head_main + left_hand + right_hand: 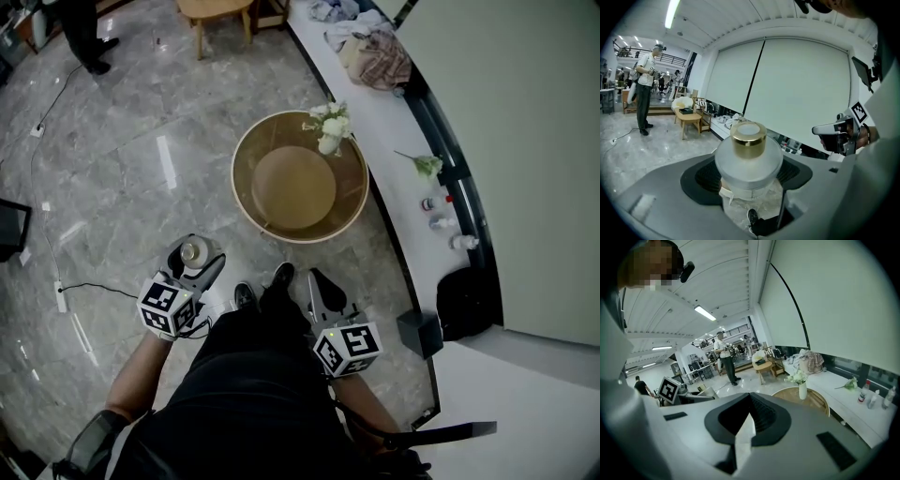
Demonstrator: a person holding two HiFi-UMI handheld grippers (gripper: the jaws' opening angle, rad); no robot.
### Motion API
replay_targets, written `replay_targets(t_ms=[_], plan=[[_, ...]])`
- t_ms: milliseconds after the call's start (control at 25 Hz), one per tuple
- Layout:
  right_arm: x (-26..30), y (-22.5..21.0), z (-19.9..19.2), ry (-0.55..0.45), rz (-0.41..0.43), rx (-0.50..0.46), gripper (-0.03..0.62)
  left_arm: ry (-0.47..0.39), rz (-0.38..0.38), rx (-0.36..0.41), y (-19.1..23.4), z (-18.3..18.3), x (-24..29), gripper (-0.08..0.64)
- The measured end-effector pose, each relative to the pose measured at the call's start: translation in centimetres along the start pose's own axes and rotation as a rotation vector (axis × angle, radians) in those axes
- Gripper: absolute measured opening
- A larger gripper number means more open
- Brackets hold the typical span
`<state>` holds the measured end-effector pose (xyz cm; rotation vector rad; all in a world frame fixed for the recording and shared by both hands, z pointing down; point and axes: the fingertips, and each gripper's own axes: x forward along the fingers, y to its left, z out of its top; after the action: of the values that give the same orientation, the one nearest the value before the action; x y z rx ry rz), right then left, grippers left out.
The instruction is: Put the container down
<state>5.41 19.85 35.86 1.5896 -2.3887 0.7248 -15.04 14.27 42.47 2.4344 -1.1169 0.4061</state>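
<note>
The container (194,251) is a frosted white jar with a gold lid. It sits upright between the jaws of my left gripper (195,261), held over the marble floor at my left knee. In the left gripper view the container (748,157) fills the gap and both dark pads (705,178) press its sides. My right gripper (323,289) hangs at my right side, shut with nothing in it. Its pads (764,416) meet at the tips. Ahead stands a round wooden table (264,204) with a white vase of flowers (330,131) near its far edge.
A long white counter (398,141) curves along the wall at the right, with a bundle of cloth (375,56), small bottles (441,211) and a loose flower. A black bin (419,333) stands by my right foot. A wooden stool (217,14) is far ahead. A cable (89,286) lies on the floor at the left.
</note>
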Motion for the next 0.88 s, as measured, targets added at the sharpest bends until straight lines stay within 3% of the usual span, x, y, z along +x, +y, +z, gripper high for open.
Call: replay_targets(t_ms=[280, 520, 720, 880], plan=[[3.7, -3.9, -0.1, 0.024, 0.014, 0.044, 0.006, 0.018, 0.015, 0.054, 0.9, 1.5, 6.8, 0.337], [9.2, -7.5, 1.3, 0.064, 0.068, 0.084, 0.006, 0.085, 0.016, 0.057, 2.4, 2.4, 14.1, 0.337], [13.7, -11.5, 2.6, 0.100, 0.078, 0.050, 0.006, 0.100, 0.029, 0.139, 3.6, 3.5, 20.1, 0.337], [17.4, -13.2, 3.2, 0.118, 0.117, 0.031, 0.006, 0.108, 0.064, 0.130, 5.3, 3.6, 23.1, 0.337]])
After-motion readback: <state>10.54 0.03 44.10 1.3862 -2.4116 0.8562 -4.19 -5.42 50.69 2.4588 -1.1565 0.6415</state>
